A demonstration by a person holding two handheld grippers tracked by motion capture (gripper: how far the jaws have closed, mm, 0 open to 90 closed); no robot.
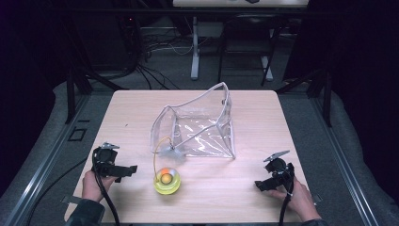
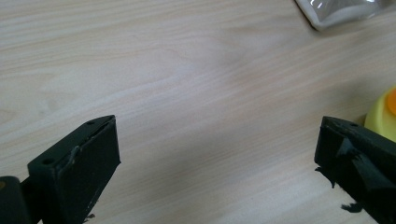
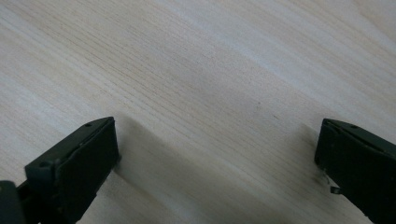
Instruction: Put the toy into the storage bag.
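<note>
A clear plastic zip bag stands open on the wooden table, its mouth facing the near side. In front of it sits a round yellow object with an orange centre, a thin yellow cord looping from it up to the bag. My left gripper rests low at the near left, jaws wide apart over bare wood, with the yellow object just past its right jaw and a bag corner farther off. My right gripper sits at the near right, open, with only wood grain between its jaws.
Beyond the table's far edge are dark floor, loose cables and the legs of another table. Black frame posts stand at the far left and right corners. Bare wood lies between the two grippers and on both sides of the bag.
</note>
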